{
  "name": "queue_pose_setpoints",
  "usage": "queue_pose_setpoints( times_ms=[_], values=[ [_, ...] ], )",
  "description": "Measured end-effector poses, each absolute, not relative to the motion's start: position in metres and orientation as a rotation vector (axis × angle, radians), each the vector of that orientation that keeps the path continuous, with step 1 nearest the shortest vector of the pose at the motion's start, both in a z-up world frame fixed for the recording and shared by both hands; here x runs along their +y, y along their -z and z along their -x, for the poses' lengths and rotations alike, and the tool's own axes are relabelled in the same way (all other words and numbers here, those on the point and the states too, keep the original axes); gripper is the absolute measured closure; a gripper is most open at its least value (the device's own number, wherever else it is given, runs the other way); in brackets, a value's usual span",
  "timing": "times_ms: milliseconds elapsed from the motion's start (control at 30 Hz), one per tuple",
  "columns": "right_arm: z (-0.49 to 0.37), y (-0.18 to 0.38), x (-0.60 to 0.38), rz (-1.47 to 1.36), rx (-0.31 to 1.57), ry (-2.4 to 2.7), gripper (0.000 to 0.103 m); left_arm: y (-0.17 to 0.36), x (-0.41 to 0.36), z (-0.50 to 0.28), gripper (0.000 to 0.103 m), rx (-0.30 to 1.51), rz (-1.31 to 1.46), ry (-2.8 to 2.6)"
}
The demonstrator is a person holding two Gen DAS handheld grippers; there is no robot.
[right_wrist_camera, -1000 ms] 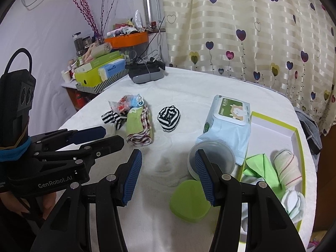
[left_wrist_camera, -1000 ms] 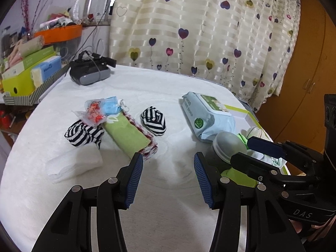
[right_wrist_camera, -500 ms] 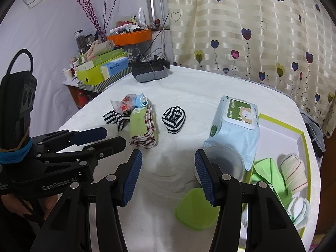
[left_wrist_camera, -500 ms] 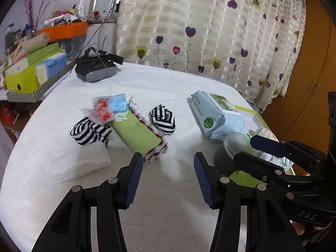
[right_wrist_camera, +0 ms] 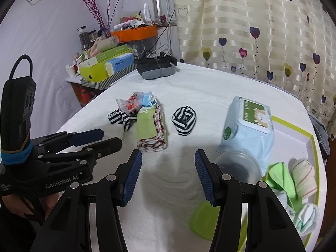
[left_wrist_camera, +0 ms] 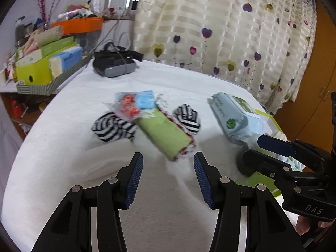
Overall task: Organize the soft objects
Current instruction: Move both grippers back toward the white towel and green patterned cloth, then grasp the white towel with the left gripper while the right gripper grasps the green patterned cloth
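Both grippers hover over the white tabletop [right_wrist_camera: 210, 88], nothing held. Left gripper [left_wrist_camera: 168, 175]: fingers wide, empty; the green rolled towel [left_wrist_camera: 166, 135] lies just past the tips at 12 o'clock, its red-patterned end nearest, not touching. In the left wrist view a striped sock ball [left_wrist_camera: 188, 118] sits at 1 o'clock beside the towel, a looser striped sock [left_wrist_camera: 112, 128] at 10–11 o'clock, and a small clear packet with red and blue contents [left_wrist_camera: 134, 103] at the towel's far end. That view is motion-blurred. Right gripper [right_wrist_camera: 168, 174]: fingers wide, empty, bare cloth between them. From the right wrist view the towel [right_wrist_camera: 151, 129] is at 11 o'clock just beyond the left fingertip, the sock ball [right_wrist_camera: 184, 120] at 12 o'clock further out. Wipes pack [right_wrist_camera: 250, 126] at 1–2 o'clock, a clear round container [right_wrist_camera: 239, 166] touching its near edge, right behind the right finger. Green lid [right_wrist_camera: 201, 220] on the cloth under that finger. White tray with green rim [right_wrist_camera: 315, 147] at 3 o'clock holds folded cloths [right_wrist_camera: 302, 176]. Headset [right_wrist_camera: 156, 68] at the far edge.
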State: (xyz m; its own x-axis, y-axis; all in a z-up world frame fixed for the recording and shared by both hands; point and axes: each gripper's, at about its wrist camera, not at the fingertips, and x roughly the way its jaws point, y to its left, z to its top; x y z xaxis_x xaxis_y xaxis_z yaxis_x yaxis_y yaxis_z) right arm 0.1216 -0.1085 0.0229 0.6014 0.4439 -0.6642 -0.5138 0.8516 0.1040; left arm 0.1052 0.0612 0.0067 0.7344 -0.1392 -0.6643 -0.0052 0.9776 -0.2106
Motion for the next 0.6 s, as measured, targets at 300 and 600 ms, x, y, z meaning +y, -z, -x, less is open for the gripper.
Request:
queue_pose_setpoints(
  times_ms=[300,600],
  values=[
    [-0.141,-0.015,-0.073,0.114,0.77,-0.582,0.049,0.006,0.106,-0.115,0.053,0.752,0.232,0.005],
    [-0.165,0.005,-0.042,0.131,0.818,-0.552,0.049,0.019,0.135,-0.126,0.053,0.779,0.233,-0.025]
  ],
)
